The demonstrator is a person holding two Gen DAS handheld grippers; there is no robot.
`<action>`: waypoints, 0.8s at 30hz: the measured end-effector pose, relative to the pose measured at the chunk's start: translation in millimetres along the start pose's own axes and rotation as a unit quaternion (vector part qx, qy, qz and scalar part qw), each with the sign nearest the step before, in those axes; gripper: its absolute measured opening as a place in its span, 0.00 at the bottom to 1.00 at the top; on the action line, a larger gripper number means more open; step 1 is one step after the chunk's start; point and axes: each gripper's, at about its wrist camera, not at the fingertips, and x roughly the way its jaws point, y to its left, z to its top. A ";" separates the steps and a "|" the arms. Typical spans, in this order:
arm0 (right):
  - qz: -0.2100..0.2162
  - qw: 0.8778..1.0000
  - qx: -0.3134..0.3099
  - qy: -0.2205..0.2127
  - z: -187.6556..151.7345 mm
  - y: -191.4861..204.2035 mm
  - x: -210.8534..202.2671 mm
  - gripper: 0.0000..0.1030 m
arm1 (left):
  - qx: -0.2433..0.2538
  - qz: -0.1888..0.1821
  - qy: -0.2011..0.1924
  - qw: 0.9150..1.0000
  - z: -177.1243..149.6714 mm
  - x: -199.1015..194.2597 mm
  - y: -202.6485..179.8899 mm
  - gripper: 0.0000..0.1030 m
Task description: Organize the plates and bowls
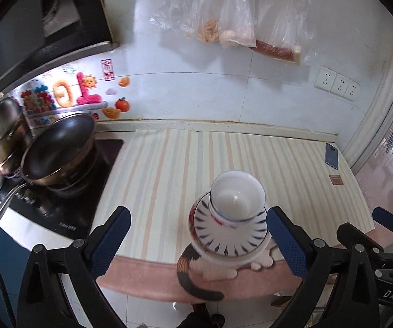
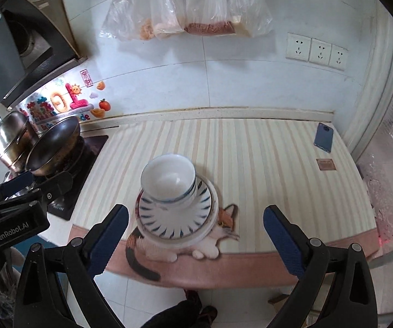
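Observation:
A white bowl (image 1: 236, 195) (image 2: 169, 180) with a blue rim band stands in a plate with blue radial strokes (image 1: 232, 235) (image 2: 174, 216), which rests on a plain white plate (image 1: 224, 259) (image 2: 174, 239). The stack sits near the front edge of the striped mat (image 1: 169, 169) (image 2: 265, 164), over a cat print. My left gripper (image 1: 199, 239) is open, held back from the stack, its right finger beside the plates. My right gripper (image 2: 196, 236) is open too, with the stack just ahead of its left finger (image 2: 109, 235). Neither holds anything.
A dark wok (image 1: 59, 153) (image 2: 54, 147) and a steel pot (image 1: 2, 134) (image 2: 11, 139) sit on the stove at the left. A phone (image 1: 332, 155) (image 2: 323, 136) lies at the mat's far right. Plastic bags (image 1: 237, 13) hang on the tiled wall above wall sockets (image 2: 317, 52).

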 end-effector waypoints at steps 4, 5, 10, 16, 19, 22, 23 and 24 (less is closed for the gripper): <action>-0.002 1.000 -0.004 -0.012 -20.2 4.0 -33.7 0.98 | 0.002 0.036 -0.015 0.999 -15.4 -33.2 -0.7 0.99; -0.003 1.000 -0.005 -0.015 -24.4 5.2 -40.4 0.98 | 0.002 0.038 -0.018 0.999 -18.0 -38.6 0.0 0.99; 0.001 1.000 -0.004 -0.028 -44.4 11.2 -77.1 0.98 | -0.006 0.038 -0.032 0.999 -33.7 -74.1 4.8 0.99; -0.003 0.999 -0.006 -0.049 -63.8 20.3 -115.4 0.98 | -0.009 0.029 -0.051 0.998 -52.8 -110.7 12.5 0.99; -0.004 0.999 -0.001 -0.053 -75.2 25.4 -129.6 0.98 | -0.004 0.023 -0.055 0.998 -63.3 -124.5 16.2 0.99; -0.005 0.999 0.006 -0.054 -88.9 30.3 -143.7 0.98 | 0.005 0.025 -0.056 0.998 -74.6 -136.6 18.3 0.99; -0.004 0.999 0.009 -0.053 -94.0 31.8 -148.1 0.98 | 0.006 0.026 -0.056 0.998 -78.6 -139.6 19.0 0.99; -0.003 0.999 0.010 -0.053 -96.6 32.7 -150.7 0.98 | 0.009 0.025 -0.056 0.998 -83.4 -143.8 19.7 0.99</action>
